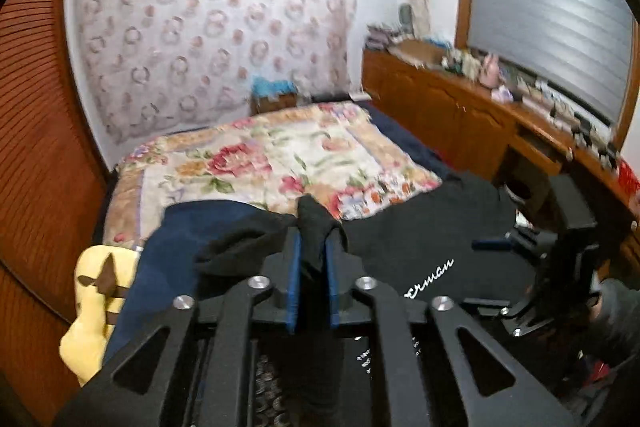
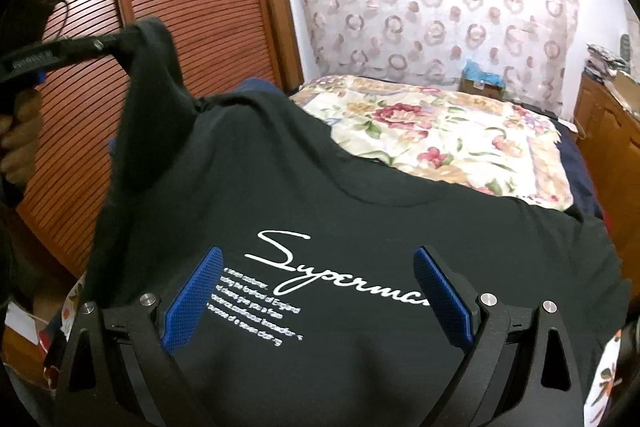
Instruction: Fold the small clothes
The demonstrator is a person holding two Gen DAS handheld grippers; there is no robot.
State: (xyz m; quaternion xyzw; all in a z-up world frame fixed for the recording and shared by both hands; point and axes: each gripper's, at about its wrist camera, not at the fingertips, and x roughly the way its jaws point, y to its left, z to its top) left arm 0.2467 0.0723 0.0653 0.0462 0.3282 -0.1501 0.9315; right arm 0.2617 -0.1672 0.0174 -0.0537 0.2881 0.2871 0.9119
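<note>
Left tongs [image 1: 313, 251] raised, clamped on black shirt [image 2: 360, 187]

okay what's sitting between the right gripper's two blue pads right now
Only the black T-shirt with its white lettering, lying under the open right gripper; the pads aren't pinching it. The right wrist view shows this.

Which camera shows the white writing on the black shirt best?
The right wrist view: the white writing lies nearly whole across the black shirt, between the open right tongs. The left wrist view catches only its last letters.
</note>
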